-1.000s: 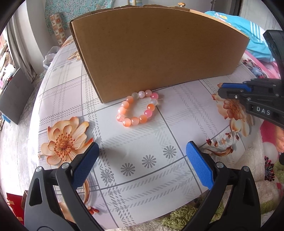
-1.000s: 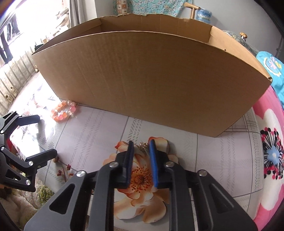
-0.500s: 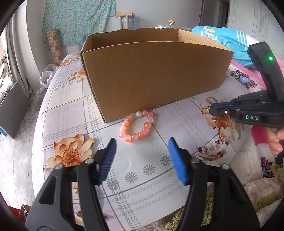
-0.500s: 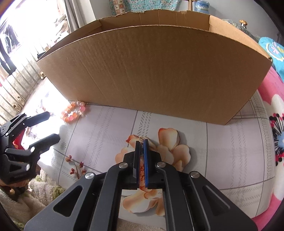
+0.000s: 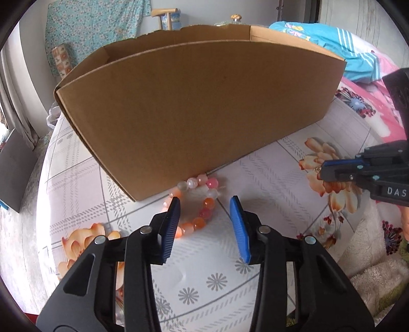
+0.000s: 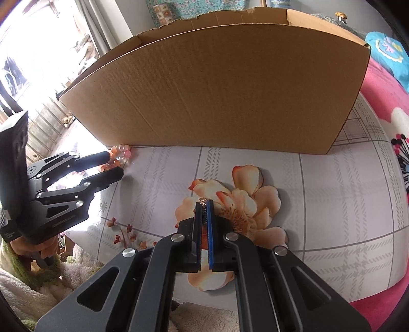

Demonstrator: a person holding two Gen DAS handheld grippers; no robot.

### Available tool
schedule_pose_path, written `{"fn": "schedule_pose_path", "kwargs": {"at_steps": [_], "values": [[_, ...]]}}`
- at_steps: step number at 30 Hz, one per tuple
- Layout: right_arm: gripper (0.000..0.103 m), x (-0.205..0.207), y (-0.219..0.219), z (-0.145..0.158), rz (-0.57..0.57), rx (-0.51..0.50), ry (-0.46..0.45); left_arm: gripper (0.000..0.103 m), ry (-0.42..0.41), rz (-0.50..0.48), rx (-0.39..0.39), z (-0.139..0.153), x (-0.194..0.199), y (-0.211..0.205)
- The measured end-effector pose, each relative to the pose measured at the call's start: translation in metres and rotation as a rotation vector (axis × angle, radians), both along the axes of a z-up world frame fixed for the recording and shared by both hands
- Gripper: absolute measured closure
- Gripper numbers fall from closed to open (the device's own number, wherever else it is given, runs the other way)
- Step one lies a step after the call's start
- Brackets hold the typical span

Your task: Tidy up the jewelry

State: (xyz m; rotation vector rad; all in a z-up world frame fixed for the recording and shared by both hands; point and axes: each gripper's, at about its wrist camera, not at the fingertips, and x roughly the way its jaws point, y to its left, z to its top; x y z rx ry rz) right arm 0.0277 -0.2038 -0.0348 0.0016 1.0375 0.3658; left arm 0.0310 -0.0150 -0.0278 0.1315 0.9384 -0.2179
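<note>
Clearly, right gripper [image 5: 322, 173] marked "DAS"

I see a pale grey wall [image 5: 209, 15] at the back, with a turquoise floral cloth [image 5: 94, 28] hanging on it. A patterned roll [image 5: 60, 60] stands upright below the cloth. The table wears a white checked tablecloth [image 5: 76, 178] printed with orange flowers. To my right, a pink flowered blanket [image 5: 368, 107] with a blue striped garment [image 5: 329, 40] heaped on it. Grey curtain [image 5: 10, 102] at the left edge. From the right wrist view, strong daylight pours through a window [image 6: 30, 51] on the left, washing out that side. A cream fleecy throw [image 6: 30, 288] lies along the near edge.
</note>
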Motion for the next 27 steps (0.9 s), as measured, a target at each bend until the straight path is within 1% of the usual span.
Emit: {"fn": "schedule_pose_path", "kwargs": {"at_steps": [4, 7, 8, 9, 13, 18, 20, 22, 23, 24, 26, 27], "values": [[0.099, 0.001, -0.008, 0.002, -0.006, 0.012, -0.003, 0.066, 0.005, 0.014, -0.005, 0.001, 0.003, 0.000], [0.099, -0.002, -0.004, 0.001, -0.010, 0.018, -0.003, 0.083, 0.001, 0.023, -0.002, 0.002, 0.002, -0.001], [0.099, -0.002, -0.004, 0.001, -0.010, 0.018, -0.003, 0.092, 0.002, 0.024, 0.000, 0.002, 0.001, -0.002], [0.099, -0.002, -0.005, 0.000, -0.009, 0.018, -0.004, 0.095, 0.003, 0.026, -0.001, 0.003, -0.001, 0.000], [0.099, -0.002, -0.006, 0.000, -0.007, 0.013, -0.005, 0.095, 0.028, 0.042, -0.037, 0.003, -0.009, 0.005], [0.099, -0.003, -0.001, 0.001, -0.012, 0.011, -0.008, 0.095, 0.069, 0.051, -0.102, 0.005, -0.031, 0.012], [0.099, -0.004, 0.000, 0.002, -0.015, 0.013, -0.007, 0.094, 0.075, 0.050, -0.112, 0.005, -0.038, 0.013], [0.099, -0.004, 0.000, 0.002, -0.017, 0.015, -0.005, 0.094, 0.071, 0.041, -0.105, 0.004, -0.044, 0.012], [0.099, -0.003, 0.000, 0.002, -0.018, 0.017, -0.004, 0.092, 0.068, 0.034, -0.097, 0.004, -0.045, 0.011], [0.099, -0.003, -0.001, 0.002, -0.018, 0.017, -0.004, 0.086, 0.067, 0.029, -0.093, 0.004, -0.046, 0.010], [0.099, -0.003, 0.000, 0.003, -0.017, 0.014, -0.005, 0.079, 0.069, 0.027, -0.088, 0.005, -0.046, 0.010], [0.099, -0.003, 0.000, 0.003, -0.019, 0.014, -0.006, 0.079, 0.067, 0.027, -0.088, 0.005, -0.044, 0.009]]}}
